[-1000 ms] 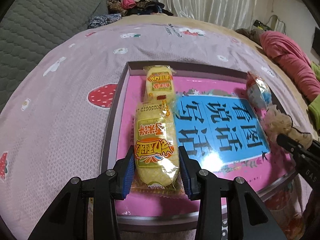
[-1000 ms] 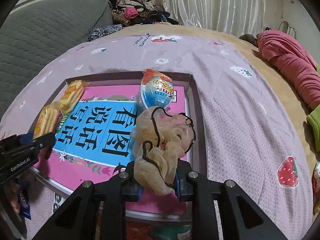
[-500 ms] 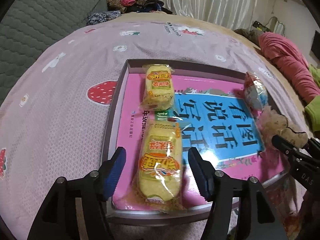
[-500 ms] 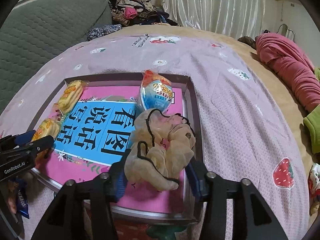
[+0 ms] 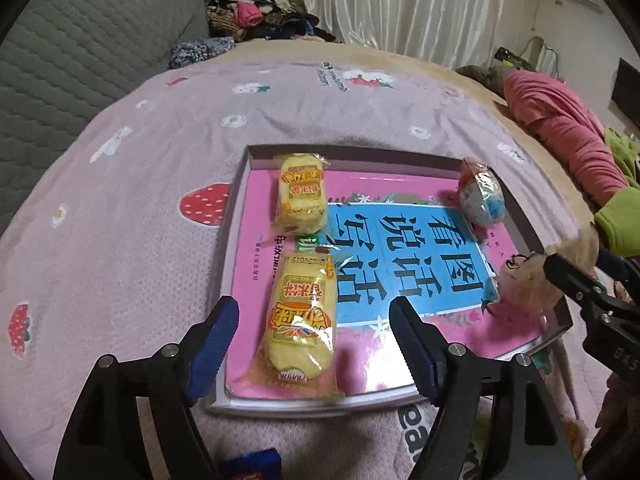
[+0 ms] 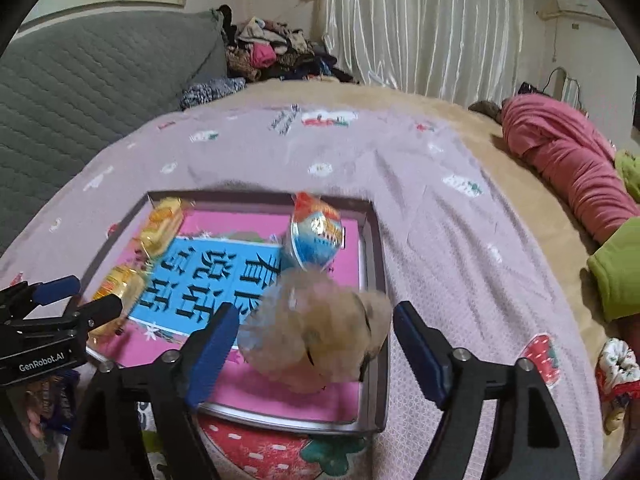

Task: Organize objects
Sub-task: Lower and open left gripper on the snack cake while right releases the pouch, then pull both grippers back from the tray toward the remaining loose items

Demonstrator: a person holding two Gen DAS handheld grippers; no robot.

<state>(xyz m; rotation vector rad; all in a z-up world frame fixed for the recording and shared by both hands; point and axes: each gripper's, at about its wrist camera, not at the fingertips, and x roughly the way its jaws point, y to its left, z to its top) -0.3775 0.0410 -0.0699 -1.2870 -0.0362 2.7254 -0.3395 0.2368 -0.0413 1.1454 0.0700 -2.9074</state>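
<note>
On the pink strawberry-print bedspread [image 5: 132, 184] lay one shallow tray [image 5: 234, 208] lined with a pink and blue printed sheet. Counted from the left, it held two yellow snack packets, one blue and white wrapped treat and one beige scrunchie. The nearer yellow packet [image 5: 300, 316] lay lengthwise along the tray's left side, and the farther yellow packet [image 5: 301, 192] lay beyond it by the far left corner. The wrapped treat [image 5: 482, 194] sat by the far right rim, with the scrunchie [image 6: 316, 328] nearer along the right side.

The left gripper [image 5: 314, 344] stood wide open, its jaws having just been spreading, with the nearer packet lying between the blue pads but untouched. The right gripper [image 6: 316, 350] was likewise wide, its jaws just parted, the blurred scrunchie between them and free of both pads.

Only the left wrist view showed the packets' labels sharply, along with a blue item [image 5: 250, 465] at its bottom edge. Only the right wrist view showed a second, white and red scrunchie [image 6: 616, 372] off the tray at the far right.
</note>
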